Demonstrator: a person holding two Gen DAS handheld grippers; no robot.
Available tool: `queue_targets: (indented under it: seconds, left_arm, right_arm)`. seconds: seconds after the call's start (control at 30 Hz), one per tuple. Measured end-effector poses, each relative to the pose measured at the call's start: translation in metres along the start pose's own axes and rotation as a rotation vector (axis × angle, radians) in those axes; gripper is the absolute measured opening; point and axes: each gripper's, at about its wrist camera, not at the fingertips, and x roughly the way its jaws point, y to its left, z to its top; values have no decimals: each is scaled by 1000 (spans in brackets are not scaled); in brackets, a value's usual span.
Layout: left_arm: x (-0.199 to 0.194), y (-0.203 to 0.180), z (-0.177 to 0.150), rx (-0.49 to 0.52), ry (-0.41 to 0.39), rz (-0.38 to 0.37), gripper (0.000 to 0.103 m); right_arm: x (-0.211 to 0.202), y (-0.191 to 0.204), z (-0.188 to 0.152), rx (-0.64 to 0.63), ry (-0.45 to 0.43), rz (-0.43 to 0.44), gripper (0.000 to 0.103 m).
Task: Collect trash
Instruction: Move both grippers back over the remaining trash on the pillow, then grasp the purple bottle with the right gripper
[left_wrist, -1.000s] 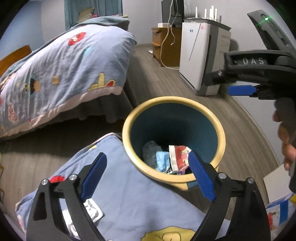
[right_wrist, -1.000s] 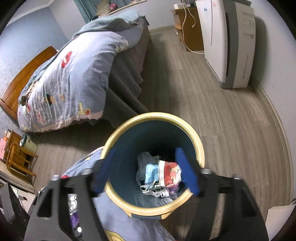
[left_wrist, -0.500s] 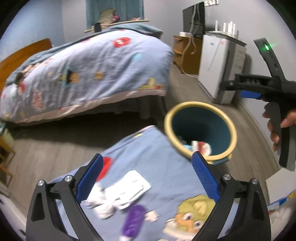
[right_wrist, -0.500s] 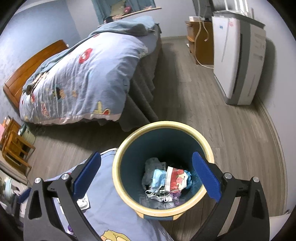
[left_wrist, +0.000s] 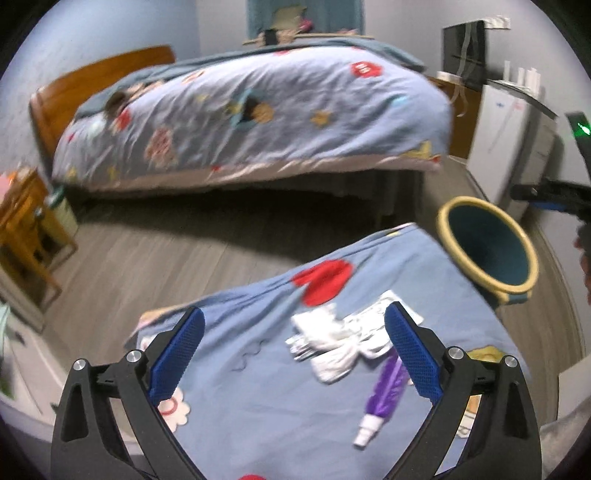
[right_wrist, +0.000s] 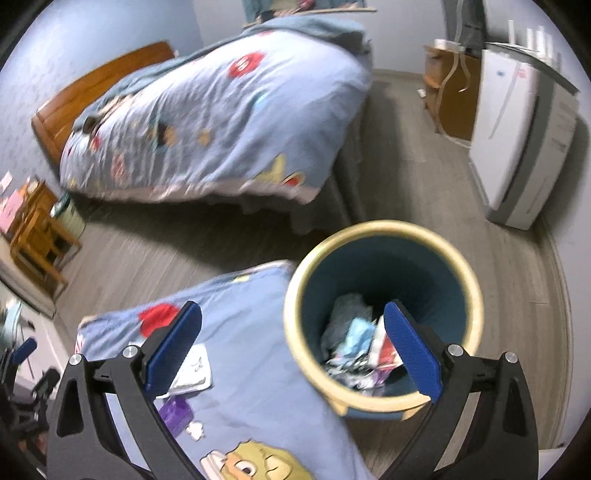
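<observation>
My left gripper (left_wrist: 291, 349) hangs open over a blue patterned quilt (left_wrist: 258, 406), nothing between its pads. White crumpled wrappers (left_wrist: 332, 339) and a purple wrapper (left_wrist: 384, 391) lie on the quilt just inside its right finger. A bin with a yellow rim and blue inside (left_wrist: 487, 243) stands right of the quilt. In the right wrist view my right gripper (right_wrist: 291, 347) is open and empty above the bin (right_wrist: 384, 314), its right finger over the trash inside (right_wrist: 354, 343). A white wrapper (right_wrist: 192, 369) and purple wrapper (right_wrist: 177, 413) lie by its left finger.
A bed under a blue cartoon quilt (right_wrist: 221, 122) fills the far side, across grey wood floor (right_wrist: 424, 177). A white appliance (right_wrist: 517, 140) and a wooden cabinet (right_wrist: 447, 96) stand along the right wall. Small wooden furniture (right_wrist: 33, 229) sits at the left. A hand (left_wrist: 581, 251) shows at the right edge.
My left gripper swung left from over the bin to above the quilt's wrappers. My right gripper's jaws spread wider and it shifted left; the bin now sits under its right finger.
</observation>
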Motion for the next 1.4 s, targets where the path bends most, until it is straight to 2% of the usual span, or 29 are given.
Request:
queue_targets:
  seconds: [0.2,0.37,0.57,0.77,0.87,1.03,1.1,1.23,1.4]
  left_arm:
    - [14,23,-8,4,25,25,97]
    - [19,38,-11,-20,39,15,97]
    - [12,56,-10,-74,13,5,97]
    - [13,66,-15,-67,24,24,97]
    - [17,71,-20,-71,42,28,97]
    - [26,68,-25,-56,69,26,97]
    - [28,63,-25,-29,72,31,97]
    - [31,51,-25,20,75,30,97]
    - [42,34,-27,52,95,31,97]
  right_arm:
    - [28,45,-18,-77,84,31,97]
    - [56,87,-50,-140,169,47,97]
    - [80,115,-82,-129,258,74,97]
    - [95,137,-108,-98,334,108,95]
    - [102,143,-118,-98,365,100,85]
    - [115,148,-131,-117,413,92,60]
    - [114,148,-132,-134,409,93,58]
    - [111,144,-130,-146,430,116,45]
    - [100,135,-122,-200,409,95,40]
